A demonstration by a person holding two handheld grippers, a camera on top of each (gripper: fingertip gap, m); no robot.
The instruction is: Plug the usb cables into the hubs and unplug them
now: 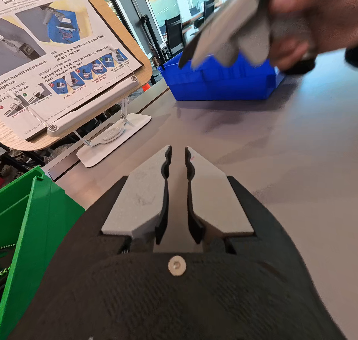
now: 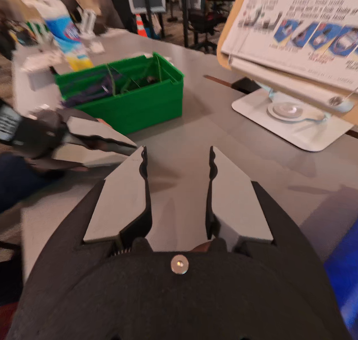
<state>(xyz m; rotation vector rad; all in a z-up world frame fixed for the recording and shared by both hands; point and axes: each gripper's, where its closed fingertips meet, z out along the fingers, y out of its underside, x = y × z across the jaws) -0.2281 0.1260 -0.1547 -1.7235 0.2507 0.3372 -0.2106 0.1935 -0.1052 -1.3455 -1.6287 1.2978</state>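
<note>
My left gripper (image 1: 178,149) hangs low over the grey table (image 1: 251,175), its fingers a narrow gap apart with nothing between them. My right gripper (image 2: 178,148) is wide open and empty above the same table (image 2: 193,129). A green bin (image 2: 126,102) holds green braided cables (image 2: 124,84) and dark items; no hub can be made out. It also shows in the left wrist view (image 1: 29,224), just left of my left gripper. A blue bin (image 1: 222,84) stands farther off, with the blurred right gripper (image 1: 213,59) above it. The left gripper (image 2: 133,146) shows beside the right one's left fingertip.
A printed instruction sheet (image 1: 58,59) leans on a wooden board with a white stand base (image 1: 116,137); the stand base also shows in the right wrist view (image 2: 290,121). A wipes canister (image 2: 65,36) and clutter stand behind the green bin. A blue bin edge (image 2: 344,272) is at lower right. Tip to tip, the grippers are about 9 centimeters apart.
</note>
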